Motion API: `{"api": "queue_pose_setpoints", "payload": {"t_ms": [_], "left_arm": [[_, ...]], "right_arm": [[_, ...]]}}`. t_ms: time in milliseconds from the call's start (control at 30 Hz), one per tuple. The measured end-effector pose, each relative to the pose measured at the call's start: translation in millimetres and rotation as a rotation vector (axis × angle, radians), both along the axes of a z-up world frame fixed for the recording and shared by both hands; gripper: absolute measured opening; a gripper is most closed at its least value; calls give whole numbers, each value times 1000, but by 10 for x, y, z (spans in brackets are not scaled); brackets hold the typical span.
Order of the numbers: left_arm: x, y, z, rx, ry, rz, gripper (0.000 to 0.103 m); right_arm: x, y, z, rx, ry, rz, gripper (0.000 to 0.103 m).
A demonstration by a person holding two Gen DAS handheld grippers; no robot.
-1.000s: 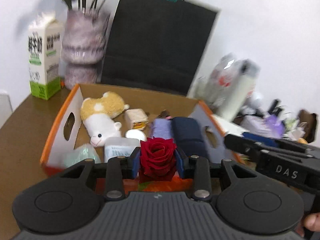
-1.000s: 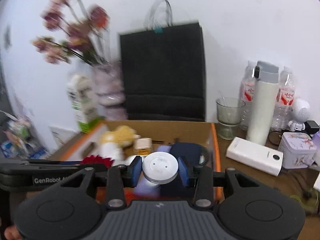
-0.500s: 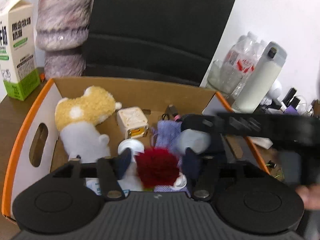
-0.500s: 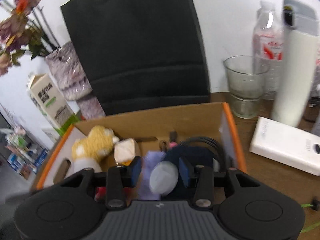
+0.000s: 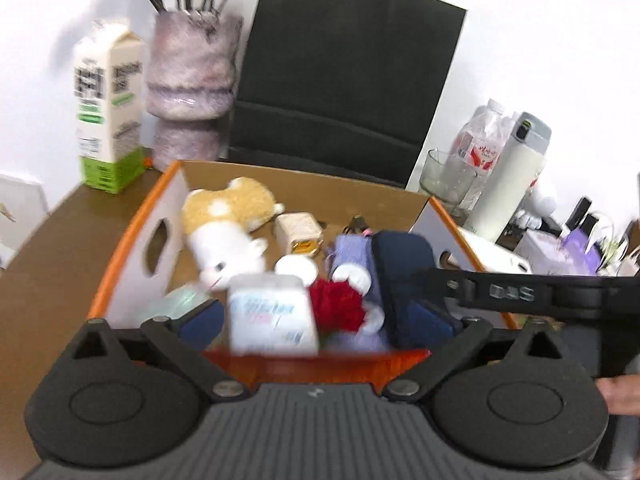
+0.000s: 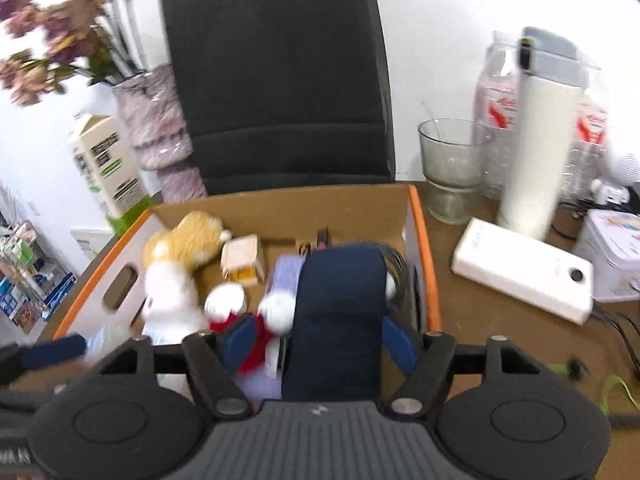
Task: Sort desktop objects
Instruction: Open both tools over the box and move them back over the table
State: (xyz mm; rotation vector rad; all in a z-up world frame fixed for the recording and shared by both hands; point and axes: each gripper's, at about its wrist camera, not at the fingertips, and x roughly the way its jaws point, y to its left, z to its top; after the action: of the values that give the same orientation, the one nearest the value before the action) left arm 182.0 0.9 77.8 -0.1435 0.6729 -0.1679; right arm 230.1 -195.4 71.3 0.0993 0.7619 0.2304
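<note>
Now both jaws opening, empty, rose (image 5: 338, 307) dropped

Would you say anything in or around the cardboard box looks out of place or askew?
Nothing looks damaged or spilled. Inside the cardboard box things lie jumbled: the plush toy is on its side and the red rose lies loose between a tissue pack and a navy pouch.

Both grippers are chunky matte black plastic: ribbed grey centre, two round side discs, silver screws, blue finger pads (image 5: 200, 322), "DAS" lettering.
</note>
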Motion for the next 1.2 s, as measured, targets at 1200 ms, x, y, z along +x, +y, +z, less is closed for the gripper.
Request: {"api": "queue_pose_setpoints", "payload": {"t_ms": [1200], "left_arm": [[-2606, -33, -794, 147, -106, 24, 103]], "right_arm": [[-3246, -62, -687, -99, -187, -108, 92]]}}
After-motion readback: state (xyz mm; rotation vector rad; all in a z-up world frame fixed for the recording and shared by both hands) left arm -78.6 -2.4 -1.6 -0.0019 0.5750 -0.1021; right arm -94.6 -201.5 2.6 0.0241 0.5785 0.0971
